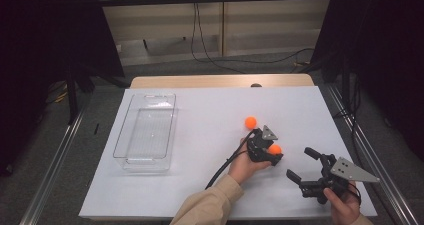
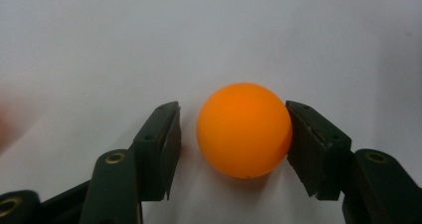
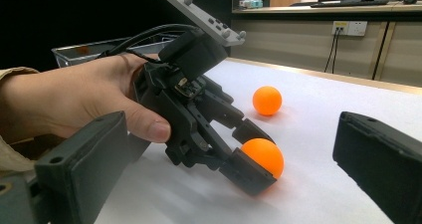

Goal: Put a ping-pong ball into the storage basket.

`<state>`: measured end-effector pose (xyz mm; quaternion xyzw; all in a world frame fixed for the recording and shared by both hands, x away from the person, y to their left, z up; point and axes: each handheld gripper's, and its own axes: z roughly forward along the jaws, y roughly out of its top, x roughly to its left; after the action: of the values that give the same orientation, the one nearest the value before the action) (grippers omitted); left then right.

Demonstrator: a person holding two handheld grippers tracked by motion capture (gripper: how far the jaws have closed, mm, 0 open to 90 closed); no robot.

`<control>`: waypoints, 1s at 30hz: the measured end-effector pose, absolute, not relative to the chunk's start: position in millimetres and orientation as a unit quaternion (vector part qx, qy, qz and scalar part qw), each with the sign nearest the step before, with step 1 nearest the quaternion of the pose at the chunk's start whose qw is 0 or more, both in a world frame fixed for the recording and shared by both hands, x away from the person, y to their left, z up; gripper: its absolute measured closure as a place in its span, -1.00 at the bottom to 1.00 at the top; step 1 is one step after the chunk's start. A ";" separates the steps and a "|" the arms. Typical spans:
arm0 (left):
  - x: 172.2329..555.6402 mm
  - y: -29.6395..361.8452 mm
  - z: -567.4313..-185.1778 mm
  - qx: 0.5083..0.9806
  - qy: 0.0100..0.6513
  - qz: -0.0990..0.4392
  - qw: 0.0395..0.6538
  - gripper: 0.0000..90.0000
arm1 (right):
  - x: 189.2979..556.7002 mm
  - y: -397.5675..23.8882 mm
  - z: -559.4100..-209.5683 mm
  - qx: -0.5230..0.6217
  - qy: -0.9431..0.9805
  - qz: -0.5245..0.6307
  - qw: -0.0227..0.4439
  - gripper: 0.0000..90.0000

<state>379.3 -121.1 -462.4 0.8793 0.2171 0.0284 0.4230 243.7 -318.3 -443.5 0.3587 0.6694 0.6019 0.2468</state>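
An orange ball (image 1: 275, 149) (image 2: 244, 129) lies on the white table sheet (image 1: 210, 110) between the jaws of my left gripper (image 1: 272, 154) (image 3: 256, 152), which a hand holds low and tilted down. In the left gripper view one pad touches the ball's side, while a narrow gap shows between the other pad and the ball. A second orange ball (image 1: 250, 122) (image 3: 267, 100) rests a little farther back on the sheet. My right gripper (image 1: 300, 163) sits to the right of the left one, near the front edge, jaws wide apart with nothing between them.
A clear plastic bin (image 1: 120, 140) (image 3: 74, 55) stands on the left side of the sheet with nothing visible inside. The left gripper's black cable (image 1: 222, 170) trails toward the sleeve. Dark curtains flank the table, and cables lie on the floor behind it.
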 end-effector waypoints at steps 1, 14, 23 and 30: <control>379.6 -121.1 -462.3 0.881 0.215 0.027 0.421 -0.07 | 243.6 -318.2 -443.5 0.359 0.669 0.602 0.247 -0.98; 379.3 -123.8 -462.0 0.879 0.217 0.022 0.424 0.03 | 243.9 -318.4 -443.6 0.359 0.669 0.602 0.248 -0.98; 379.9 -123.8 -462.0 0.880 0.217 0.022 0.421 0.08 | 243.8 -318.4 -443.6 0.358 0.669 0.602 0.247 -0.98; 380.2 -123.7 -461.4 0.881 0.216 0.023 0.421 0.12 | 243.9 -318.6 -443.6 0.358 0.669 0.602 0.248 -0.98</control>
<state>380.2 -123.7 -461.4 0.8806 0.2157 0.0226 0.4213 243.9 -318.6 -443.6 0.3581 0.6695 0.6019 0.2476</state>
